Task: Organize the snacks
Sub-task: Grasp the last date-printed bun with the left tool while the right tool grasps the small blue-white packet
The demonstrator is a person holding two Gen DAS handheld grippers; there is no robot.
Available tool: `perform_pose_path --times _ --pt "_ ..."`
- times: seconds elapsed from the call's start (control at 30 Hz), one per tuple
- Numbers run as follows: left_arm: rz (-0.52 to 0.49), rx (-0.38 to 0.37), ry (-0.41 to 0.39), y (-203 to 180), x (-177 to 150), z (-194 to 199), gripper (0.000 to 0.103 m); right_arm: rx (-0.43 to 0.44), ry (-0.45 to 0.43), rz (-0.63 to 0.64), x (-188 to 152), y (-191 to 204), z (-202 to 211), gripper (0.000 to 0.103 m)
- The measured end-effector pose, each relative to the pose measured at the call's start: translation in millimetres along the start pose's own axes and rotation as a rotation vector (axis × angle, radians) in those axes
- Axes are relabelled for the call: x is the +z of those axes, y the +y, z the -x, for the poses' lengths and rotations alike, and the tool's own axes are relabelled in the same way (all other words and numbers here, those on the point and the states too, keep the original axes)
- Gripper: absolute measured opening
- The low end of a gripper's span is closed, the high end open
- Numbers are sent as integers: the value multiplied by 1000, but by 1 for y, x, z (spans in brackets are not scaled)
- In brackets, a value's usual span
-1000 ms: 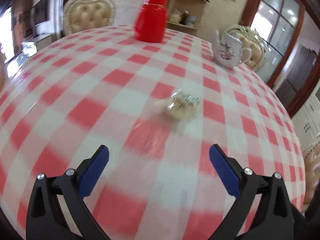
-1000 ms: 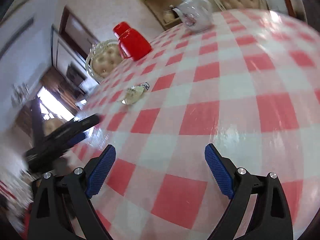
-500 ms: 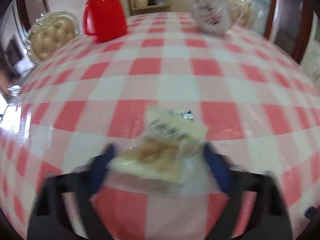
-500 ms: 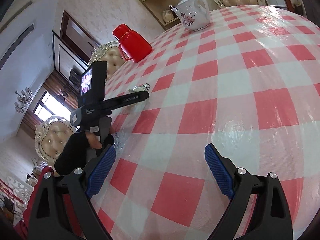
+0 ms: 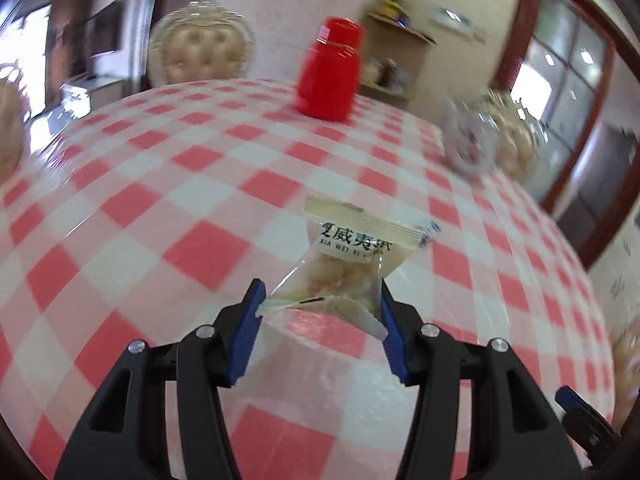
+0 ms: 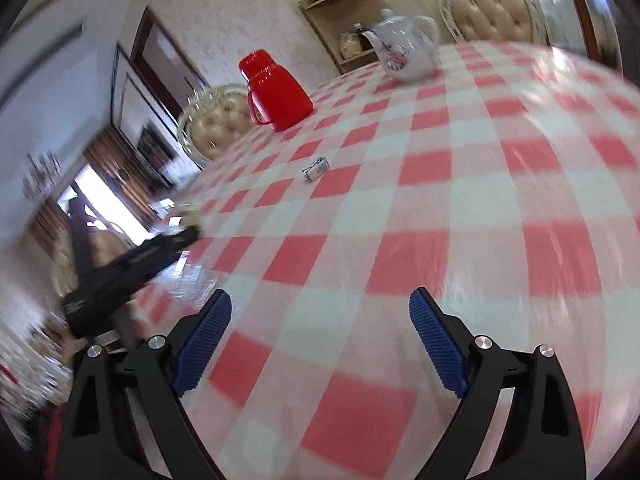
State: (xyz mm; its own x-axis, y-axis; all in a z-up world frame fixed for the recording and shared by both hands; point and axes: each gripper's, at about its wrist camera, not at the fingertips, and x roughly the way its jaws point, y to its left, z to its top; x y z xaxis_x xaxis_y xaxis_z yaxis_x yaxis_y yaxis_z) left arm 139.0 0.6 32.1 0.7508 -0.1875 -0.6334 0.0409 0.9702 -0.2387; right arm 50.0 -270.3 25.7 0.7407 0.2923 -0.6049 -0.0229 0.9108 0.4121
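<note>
checked table point(image 6: 440, 200) | one wrapped candy point(image 6: 315, 169) | left gripper point(image 5: 320, 312) clamps one snack packet point(image 5: 344, 264) | right gripper point(image 6: 320, 340) agape

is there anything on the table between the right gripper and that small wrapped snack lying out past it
Nothing visible. The right gripper is open and empty, and only bare checked tablecloth lies between it and the small wrapped snack. The red jug and teapot stand farther back, and the left gripper is off to the side.
</note>
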Motion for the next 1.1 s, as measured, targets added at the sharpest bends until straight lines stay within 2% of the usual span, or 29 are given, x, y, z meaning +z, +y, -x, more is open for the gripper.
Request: perform_pose_path --times 0.1,0.17,0.23,0.3,0.37,0.47,0.63,0.67,0.73,0.77,0.87,1.03,1.1 --pt "22 -10 -37 6 0 2 55 -47 1 12 26 11 -34 88" --pt "0 -13 -58 6 0 2 55 -72 7 1 44 20 -63 88" --pt "24 -55 -82 13 3 4 57 -77 15 -13 57 28 -90 87" --pt "56 -76 -101 25 7 5 59 -99 45 -22 71 40 -124 80" --pt "116 -77 -95 39 9 2 60 -123 59 -16 82 50 -145 78" --pt "169 -93 -89 50 11 2 60 -195 94 16 96 57 -173 70" --pt "152 -97 -83 46 12 1 60 -301 126 48 110 59 -200 63" --pt "152 -100 -81 46 13 1 60 -334 130 84 111 63 -204 57" --pt "156 -99 -77 47 13 -1 60 -360 138 138 108 69 -205 28" --pt "160 -98 -74 49 13 -1 60 -329 143 144 104 69 -200 21" --pt "180 -105 -64 52 13 -3 60 -269 104 142 93 62 -173 20" --pt "152 -100 -59 47 12 -3 60 -132 66 150 68 50 -114 20" --pt "146 -103 -57 46 11 -3 60 -105 52 156 60 49 -94 20"
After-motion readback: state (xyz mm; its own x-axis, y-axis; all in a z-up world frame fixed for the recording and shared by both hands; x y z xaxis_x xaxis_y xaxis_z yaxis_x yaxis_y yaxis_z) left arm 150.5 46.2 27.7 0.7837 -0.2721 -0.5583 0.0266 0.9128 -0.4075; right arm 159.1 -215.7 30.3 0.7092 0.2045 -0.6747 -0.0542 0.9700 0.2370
